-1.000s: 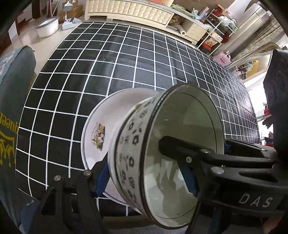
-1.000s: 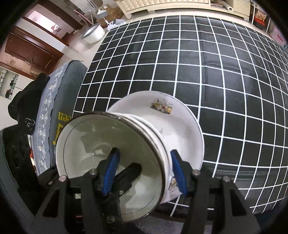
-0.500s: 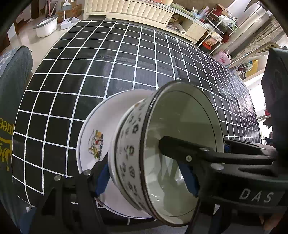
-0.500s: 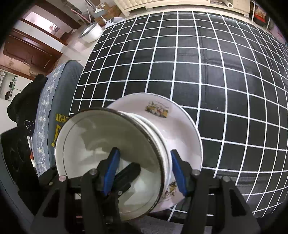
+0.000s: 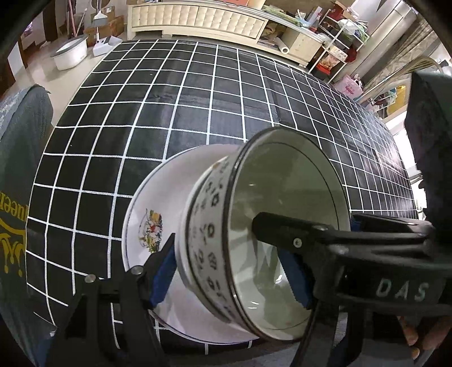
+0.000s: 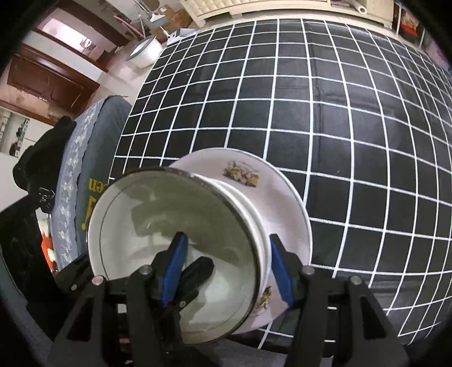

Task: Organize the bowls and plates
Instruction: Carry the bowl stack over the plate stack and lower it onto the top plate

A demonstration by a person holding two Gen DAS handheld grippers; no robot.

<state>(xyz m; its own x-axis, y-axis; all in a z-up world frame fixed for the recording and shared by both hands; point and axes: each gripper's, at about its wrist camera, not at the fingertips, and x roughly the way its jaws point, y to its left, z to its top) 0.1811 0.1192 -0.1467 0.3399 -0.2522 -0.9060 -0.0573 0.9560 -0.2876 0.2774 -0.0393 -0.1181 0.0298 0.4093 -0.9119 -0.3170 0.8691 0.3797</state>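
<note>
A white bowl (image 5: 282, 183) with a dark rim and black marks on its outside hangs over a white plate (image 5: 147, 203) with a flower decal, on the black grid-cloth table (image 5: 197, 98). My left gripper (image 5: 223, 248) straddles the bowl's left wall, one blue pad outside and one inside, shut on it. In the right wrist view my right gripper (image 6: 226, 235) clamps the opposite wall of the bowl (image 6: 169, 211), above the plate (image 6: 282, 203). The left gripper's inner finger (image 6: 197, 268) shows inside the bowl. I cannot tell whether the bowl's base touches the plate.
A grey-cushioned chair (image 5: 19, 169) stands at the table's left edge. A white basin (image 5: 69, 53) sits on the floor beyond the far corner. A cream cabinet (image 5: 197, 19) and cluttered shelves (image 5: 333, 50) line the back. A person's hand (image 5: 409, 333) holds the right gripper.
The bowl stays fixed between both pairs of fingers. The plate and the table grid have drifted slightly behind it, and the plate's decal sits a little lower and further left in the right wrist view.
</note>
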